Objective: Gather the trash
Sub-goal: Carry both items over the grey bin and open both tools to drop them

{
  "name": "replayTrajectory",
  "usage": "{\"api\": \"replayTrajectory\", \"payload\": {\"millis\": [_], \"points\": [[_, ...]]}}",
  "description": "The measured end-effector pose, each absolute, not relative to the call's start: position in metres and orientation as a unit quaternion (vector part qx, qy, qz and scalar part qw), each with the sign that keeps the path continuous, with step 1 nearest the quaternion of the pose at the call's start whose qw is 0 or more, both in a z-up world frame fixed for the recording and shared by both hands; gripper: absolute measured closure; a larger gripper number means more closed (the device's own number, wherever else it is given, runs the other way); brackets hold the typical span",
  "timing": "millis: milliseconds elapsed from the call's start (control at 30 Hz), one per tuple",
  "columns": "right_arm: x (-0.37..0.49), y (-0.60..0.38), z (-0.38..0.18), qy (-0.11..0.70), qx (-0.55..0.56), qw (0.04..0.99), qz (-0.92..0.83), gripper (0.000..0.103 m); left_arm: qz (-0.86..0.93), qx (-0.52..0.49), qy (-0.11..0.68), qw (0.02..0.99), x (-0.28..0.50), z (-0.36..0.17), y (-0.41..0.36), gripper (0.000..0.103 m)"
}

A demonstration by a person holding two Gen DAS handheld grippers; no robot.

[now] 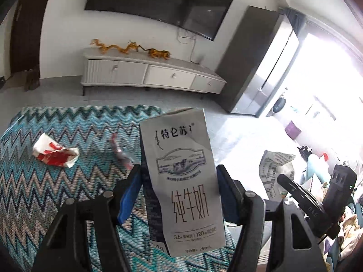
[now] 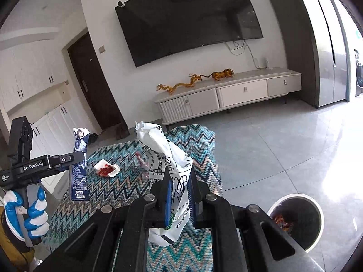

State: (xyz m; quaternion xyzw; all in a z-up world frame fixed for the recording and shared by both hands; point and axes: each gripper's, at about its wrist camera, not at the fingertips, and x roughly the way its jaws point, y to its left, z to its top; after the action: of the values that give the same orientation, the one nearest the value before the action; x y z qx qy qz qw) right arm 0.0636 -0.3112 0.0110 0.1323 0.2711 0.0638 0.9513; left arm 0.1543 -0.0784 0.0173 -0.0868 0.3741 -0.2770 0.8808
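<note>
My left gripper [image 1: 179,181] is shut on a white milk carton [image 1: 183,181] and holds it upright above the zigzag cloth. The carton also shows in the right wrist view [image 2: 79,165], held at the left. My right gripper [image 2: 179,195] is shut on a crumpled white printed wrapper [image 2: 163,149], also seen in the left wrist view [image 1: 276,165]. A crumpled red and white wrapper [image 1: 55,154] [image 2: 106,170] and a small red and clear wrapper [image 1: 120,151] [image 2: 141,163] lie on the cloth.
The table carries a teal zigzag cloth [image 1: 68,192] [image 2: 127,181]. A round white-rimmed bin [image 2: 297,222] with trash inside stands on the tiled floor at lower right. A TV cabinet [image 2: 229,95] stands against the far wall.
</note>
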Motion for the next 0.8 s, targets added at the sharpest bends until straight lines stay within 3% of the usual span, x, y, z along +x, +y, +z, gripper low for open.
{"api": "replayTrajectory", "payload": {"millis": [367, 800], "points": [[0.024, -0.436, -0.020, 0.270, 0.189, 0.942, -0.064, 0.091, -0.370, -0.035, 0.409, 0.833, 0.158, -0.003, -0.249, 0.040], [0.048, -0.533, -0.135, 0.360, 0.240, 0.887, -0.164, 0.091, -0.410, 0.024, 0.489, 0.770, 0.184, -0.107, -0.410, 0.040]]}}
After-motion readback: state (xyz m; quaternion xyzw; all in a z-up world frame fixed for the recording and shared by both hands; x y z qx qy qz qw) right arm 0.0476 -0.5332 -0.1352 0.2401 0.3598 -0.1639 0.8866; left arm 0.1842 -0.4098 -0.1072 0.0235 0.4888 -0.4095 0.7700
